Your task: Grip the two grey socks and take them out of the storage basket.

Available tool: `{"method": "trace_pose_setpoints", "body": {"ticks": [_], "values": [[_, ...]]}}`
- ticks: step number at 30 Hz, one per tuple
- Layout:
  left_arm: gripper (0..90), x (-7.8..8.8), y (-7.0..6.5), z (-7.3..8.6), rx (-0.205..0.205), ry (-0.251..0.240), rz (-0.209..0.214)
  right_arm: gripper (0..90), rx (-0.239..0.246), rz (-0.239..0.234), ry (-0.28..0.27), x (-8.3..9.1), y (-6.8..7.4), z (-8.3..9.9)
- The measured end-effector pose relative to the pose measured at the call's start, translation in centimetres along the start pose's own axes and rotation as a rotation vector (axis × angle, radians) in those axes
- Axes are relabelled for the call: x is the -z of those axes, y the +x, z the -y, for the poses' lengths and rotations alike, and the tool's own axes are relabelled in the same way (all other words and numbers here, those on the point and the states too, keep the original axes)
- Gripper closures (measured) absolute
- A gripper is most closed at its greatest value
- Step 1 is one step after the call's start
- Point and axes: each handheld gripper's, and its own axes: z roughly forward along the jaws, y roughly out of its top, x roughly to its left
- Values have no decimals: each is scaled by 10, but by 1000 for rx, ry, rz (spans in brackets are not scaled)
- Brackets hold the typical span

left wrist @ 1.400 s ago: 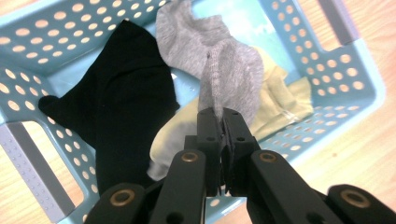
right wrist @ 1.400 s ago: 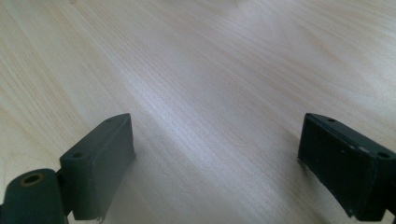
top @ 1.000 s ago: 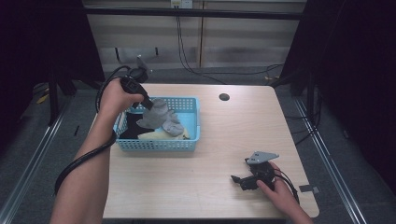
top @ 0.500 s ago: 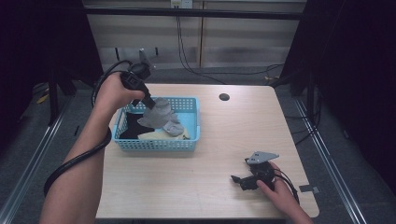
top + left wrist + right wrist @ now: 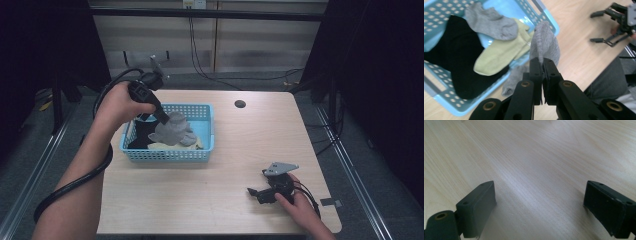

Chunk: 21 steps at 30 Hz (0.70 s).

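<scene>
Tabletop (image 5: 210,200) of pale wood carries everything here, with a blue basket (image 5: 207,125) standing toward its far left and bare boards across the rest. Inside the basket lie a black sock (image 5: 454,57), a yellow-green sock (image 5: 499,55) and a second grey sock (image 5: 490,22), loosely overlapping. Over the last second the left tongs (image 5: 164,120) have risen and drawn back toward the basket's far left corner, and the grey sock (image 5: 172,131) pinched in them has come up with them: a second ago it sat low among the others, now it hangs from the closed jaws above the pile, its lower end apparently still brushing the heap. In the left gripper view the jaws stand pressed together on a fold of that grey sock (image 5: 545,42), which drapes down past the basket's rim. That suggests the pick has held and the sock is nearly free; a little more lift should clear the wall before it can be carried out over the bare wood. The right tongs (image 5: 256,192) rest near the front right, unmoved, jaws spread wide with nothing between them.
</scene>
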Motion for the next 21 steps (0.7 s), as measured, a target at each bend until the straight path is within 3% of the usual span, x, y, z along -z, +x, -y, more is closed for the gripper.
{"method": "trace_pose_setpoints", "body": {"ticks": [11,16,19,21], "values": [[865,-16,-30,18,-74,26,36,100,0,0,0,0,0,0],[848,-32,-35,24,-70,39,44,101,0,1,0,0,0,0],[741,-38,-35,25,-71,36,49,101,0,1,0,0,0,0],[654,-44,-36,25,-76,7,32,100,3,2,0,0,0,0]]}}
